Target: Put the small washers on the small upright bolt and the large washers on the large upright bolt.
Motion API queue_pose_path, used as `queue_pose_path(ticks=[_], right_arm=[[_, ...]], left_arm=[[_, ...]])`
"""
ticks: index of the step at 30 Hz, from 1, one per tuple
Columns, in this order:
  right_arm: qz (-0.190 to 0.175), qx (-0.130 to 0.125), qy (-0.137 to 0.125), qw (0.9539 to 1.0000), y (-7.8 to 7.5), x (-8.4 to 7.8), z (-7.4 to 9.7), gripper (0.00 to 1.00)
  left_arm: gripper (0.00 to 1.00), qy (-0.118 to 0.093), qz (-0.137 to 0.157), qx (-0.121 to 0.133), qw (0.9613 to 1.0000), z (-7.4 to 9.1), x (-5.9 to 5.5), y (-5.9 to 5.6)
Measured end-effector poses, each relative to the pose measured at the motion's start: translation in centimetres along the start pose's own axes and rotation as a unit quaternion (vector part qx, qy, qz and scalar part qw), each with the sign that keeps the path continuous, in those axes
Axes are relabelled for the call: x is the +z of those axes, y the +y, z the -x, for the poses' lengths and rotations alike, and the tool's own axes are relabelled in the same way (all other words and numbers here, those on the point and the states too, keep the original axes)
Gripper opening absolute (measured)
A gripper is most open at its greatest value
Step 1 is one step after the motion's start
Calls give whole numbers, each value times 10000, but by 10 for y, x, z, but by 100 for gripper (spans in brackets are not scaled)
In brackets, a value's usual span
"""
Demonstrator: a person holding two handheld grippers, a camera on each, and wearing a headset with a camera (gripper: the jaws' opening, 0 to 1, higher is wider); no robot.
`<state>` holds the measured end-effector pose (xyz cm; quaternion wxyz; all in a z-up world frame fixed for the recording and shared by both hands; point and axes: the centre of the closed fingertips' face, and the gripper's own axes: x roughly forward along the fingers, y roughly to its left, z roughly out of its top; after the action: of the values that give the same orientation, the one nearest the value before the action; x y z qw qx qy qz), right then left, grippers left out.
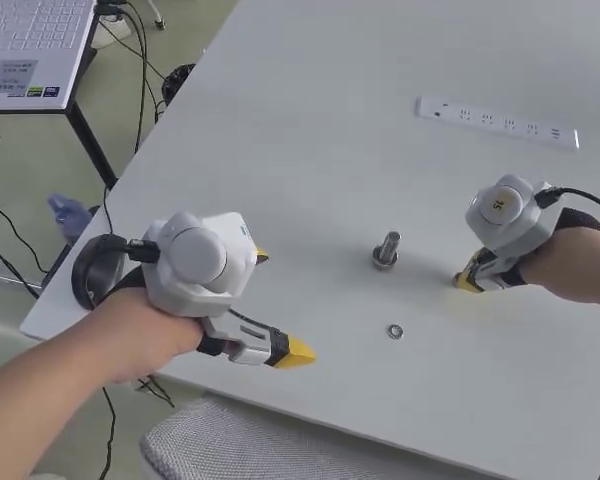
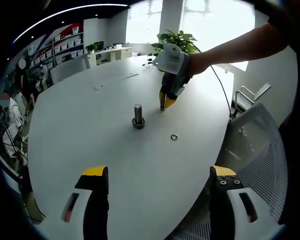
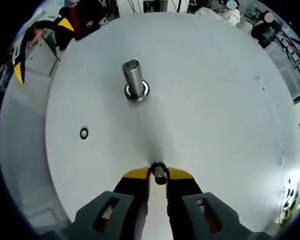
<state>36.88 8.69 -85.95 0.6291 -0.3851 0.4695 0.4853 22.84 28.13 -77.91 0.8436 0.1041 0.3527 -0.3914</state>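
Had the left gripper point(image 2: 158, 175) jaws spread wide above the counter point(image 2: 90, 100), gripping nothing. Saw the large bolt point(image 2: 138, 115) upright well ahead of them, a ring at its base, and a loose washer point(image 2: 174, 136) lying flat nearer, ahead and slightly right. Had the right gripper point(image 3: 159, 177) jaws drawn narrow on a small metal cylinder point(image 3: 159, 171) at their tips, down at the counter. Saw the bolt straight ahead of those jaws, the washer ahead to their left.

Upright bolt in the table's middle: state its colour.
The upright bolt is silver-grey metal, clearest in the right gripper view.
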Motion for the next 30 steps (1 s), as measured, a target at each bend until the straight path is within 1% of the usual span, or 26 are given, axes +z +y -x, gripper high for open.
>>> queue_pose_path(ticks=[9,14,16,18,19,20,22,25,27,30], right_arm=[[-31,1,-23,10000,2,-1,2,13],[8,12,-62,10000,3,-1,2,13],[19,15,-98,9999,3,0,2,17],[-26,21,-140,9999,3,0,1,24],[-70,53,-137,9999,4,0,0,26],[-83,87,-116,9999,5,-1,0,25],[-31,54,-120,9999,4,-1,1,25],[-43,68,-113,9999,4,0,2,25],[4,49,-88,9999,3,0,3,25],[-20,67,-72,9999,3,0,4,25]], left_arm=[[83,-53,-26,-2,10000,1,4,-1],[85,-20,-45,-16,10000,1,3,-2],[85,-34,-37,-18,10000,2,3,-3],[85,-20,-39,-15,10000,3,3,-3],[85,-11,-53,-11,10000,3,3,-3],[85,-8,-53,-9,10000,4,2,-3],[85,-16,-43,0,10000,4,2,-2],[84,-16,-35,13,10000,5,2,-2],[84,-15,-44,15,10000,5,1,-3],[84,-20,-39,12,10000,5,1,-5]])
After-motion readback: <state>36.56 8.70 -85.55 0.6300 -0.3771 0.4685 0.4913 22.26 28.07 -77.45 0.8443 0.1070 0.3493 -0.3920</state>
